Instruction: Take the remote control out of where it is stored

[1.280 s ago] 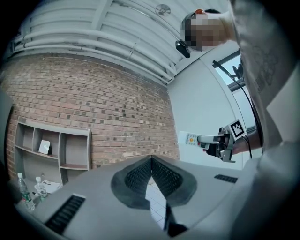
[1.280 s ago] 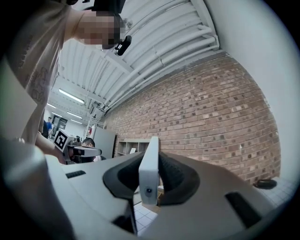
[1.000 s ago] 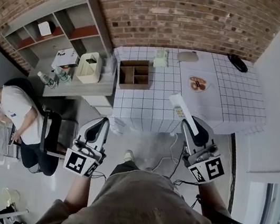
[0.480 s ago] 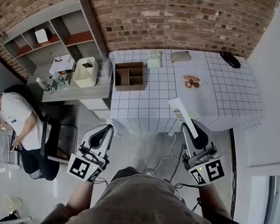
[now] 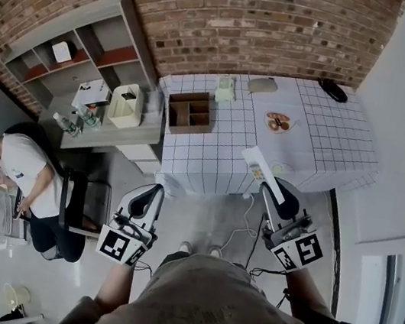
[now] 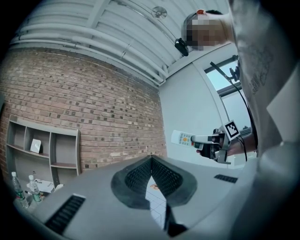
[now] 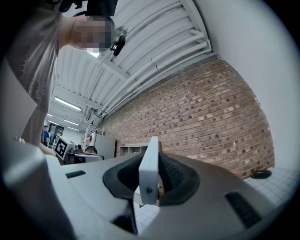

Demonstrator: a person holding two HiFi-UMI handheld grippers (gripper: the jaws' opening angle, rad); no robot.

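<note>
At the far left a seated person (image 5: 20, 164) is bent over a desk. Behind, a shelf unit (image 5: 82, 51) stands against the brick wall (image 5: 236, 16).

The left gripper (image 5: 157, 190) hangs over the floor (image 5: 208, 217), well in front of the worktop's (image 5: 220, 149) front left corner. In its own view its jaws are pressed together at the tips, with nothing between them (image 6: 151, 159).

A wooden box (image 5: 189, 112) with open compartments sits near the rear left corner of the white-tiled worktop. A plate (image 5: 278, 122) lies further right, towards the rear.

The right gripper (image 5: 269, 186) is raised just before the worktop's front edge, right of its middle, pinching the remote control (image 5: 261, 172). The white remote control sticks out past the jaws in the air, well apart from the wooden box. The right gripper view shows it edge-on, clamped between the two pads (image 7: 149, 173). The left gripper view shows its button face (image 6: 182, 138).
</note>
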